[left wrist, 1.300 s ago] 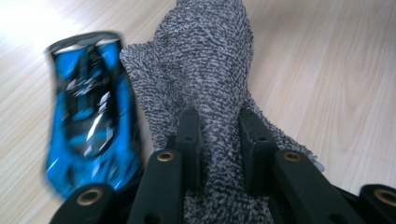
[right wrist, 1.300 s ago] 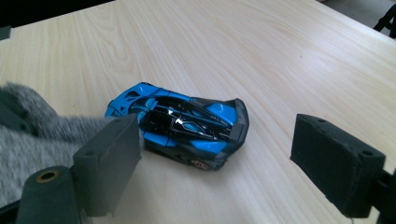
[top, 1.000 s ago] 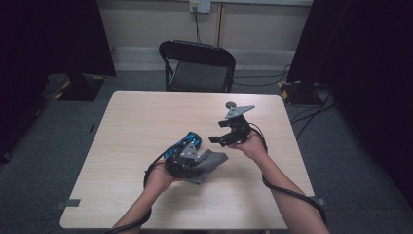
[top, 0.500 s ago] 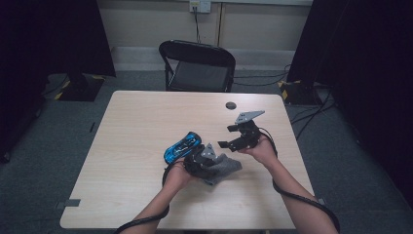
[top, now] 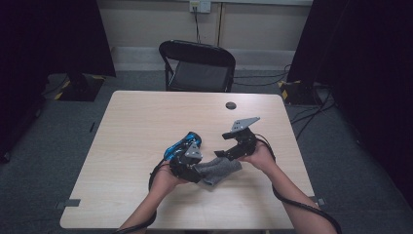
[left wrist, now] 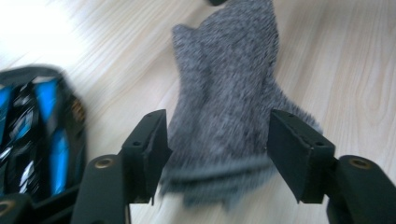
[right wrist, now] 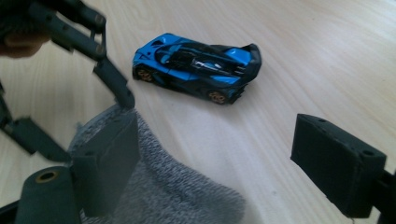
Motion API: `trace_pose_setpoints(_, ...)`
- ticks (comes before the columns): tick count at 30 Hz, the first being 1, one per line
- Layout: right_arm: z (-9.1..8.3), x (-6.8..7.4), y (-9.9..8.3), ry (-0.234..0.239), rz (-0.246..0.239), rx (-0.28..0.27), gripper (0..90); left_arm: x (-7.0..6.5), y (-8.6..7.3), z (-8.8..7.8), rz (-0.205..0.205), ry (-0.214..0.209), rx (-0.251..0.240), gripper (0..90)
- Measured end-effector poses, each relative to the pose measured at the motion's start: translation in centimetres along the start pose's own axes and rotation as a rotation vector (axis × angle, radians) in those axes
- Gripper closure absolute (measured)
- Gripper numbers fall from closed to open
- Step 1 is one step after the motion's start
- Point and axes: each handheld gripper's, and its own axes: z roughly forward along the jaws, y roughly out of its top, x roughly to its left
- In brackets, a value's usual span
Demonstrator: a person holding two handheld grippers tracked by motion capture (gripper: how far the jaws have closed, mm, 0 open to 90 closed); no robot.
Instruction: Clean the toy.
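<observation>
A grey knitted sock (top: 221,169) lies on the wooden table (top: 141,117), just right of my left gripper (top: 199,169). In the left gripper view the sock (left wrist: 224,93) runs away between the jaws of my left gripper (left wrist: 218,123). Those jaws have just been opening and stand apart at the sock's sides without pinching it. My right gripper (top: 223,145) hovers open over the sock's far end. In the right gripper view my right gripper (right wrist: 219,140) has one jaw above the sock (right wrist: 159,186) and the other above bare wood. A blue toy car (right wrist: 198,65) sits beyond, beside the left hand (top: 182,144).
A small dark round disc (top: 230,105) rests near the table's far edge. A black folding chair (top: 197,66) stands behind the table. Cables trail from both grippers over the near edge. Dark curtains flank the room.
The right gripper has come down and nearer, from above the table's middle to the sock's end. The left gripper's jaws have spread apart around the sock, which now lies flat.
</observation>
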Motion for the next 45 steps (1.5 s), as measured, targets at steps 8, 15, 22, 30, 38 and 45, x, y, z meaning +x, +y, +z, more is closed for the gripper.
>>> trace_pose_setpoints(8,0.4,1.6,-1.1,0.065,-0.034,0.037,15.3,0.5,-2.0,-1.7,-0.054,0.034,-0.008,37.2)
trace_pose_setpoints(15,1.2,3.0,-2.2,0.129,-0.109,0.080,34.6,0.5,-2.5,-1.8,-0.076,0.059,-0.011,37.4)
trace_pose_setpoints(22,2.0,3.5,-3.7,0.127,-0.172,0.135,44.0,1.9,-2.5,-2.5,-0.100,0.113,-0.034,27.2)
trace_pose_setpoints(30,2.8,3.6,-5.1,0.106,-0.149,0.144,46.9,4.9,-1.8,-2.4,-0.113,0.205,-0.039,20.6)
trace_pose_setpoints(38,2.7,3.9,-5.7,0.060,-0.134,0.112,58.4,8.1,-0.5,0.1,-0.131,0.229,0.008,19.5)
trace_pose_setpoints(45,2.7,3.6,-5.9,0.061,-0.094,0.091,64.3,9.7,0.3,2.4,-0.171,0.188,0.031,19.1)
